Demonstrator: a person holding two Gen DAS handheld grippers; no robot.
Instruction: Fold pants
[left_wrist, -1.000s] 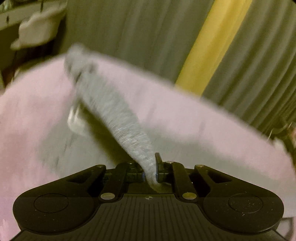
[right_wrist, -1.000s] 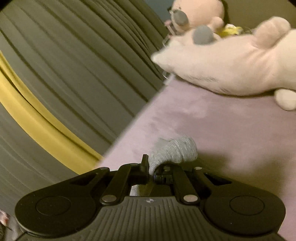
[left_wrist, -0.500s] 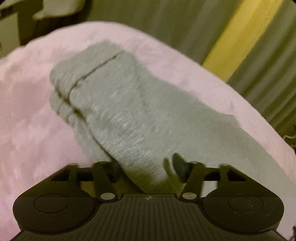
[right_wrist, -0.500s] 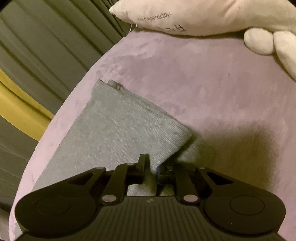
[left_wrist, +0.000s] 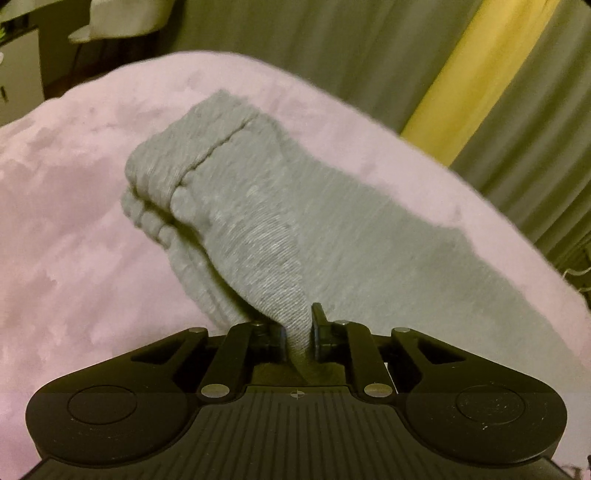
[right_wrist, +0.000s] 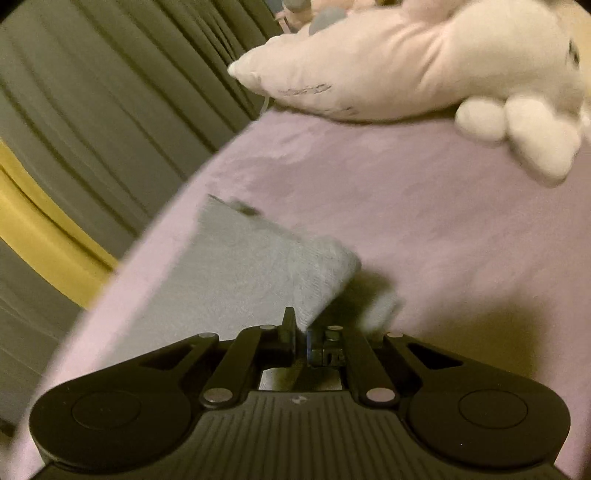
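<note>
The grey knit pants (left_wrist: 303, 221) lie folded on the pink bed cover (left_wrist: 66, 258). In the left wrist view a ribbed waistband edge sits at the far left of the bundle. My left gripper (left_wrist: 298, 332) is shut on a pinch of the grey fabric at its near edge. In the right wrist view the pants (right_wrist: 251, 266) lie flat along the bed's left edge. My right gripper (right_wrist: 302, 334) is shut on the near corner of the fabric, lifting it slightly off the pink cover (right_wrist: 424, 221).
A large pale plush toy (right_wrist: 406, 62) lies across the far side of the bed. Grey curtains with a yellow stripe (left_wrist: 480, 62) hang beside the bed. A white chair (left_wrist: 114, 18) stands in the far left background.
The pants have come down from a stretched hanging strip onto the bed. My left gripper opened half a second ago and has shut again on the fabric. The right gripper has kept its hold.
</note>
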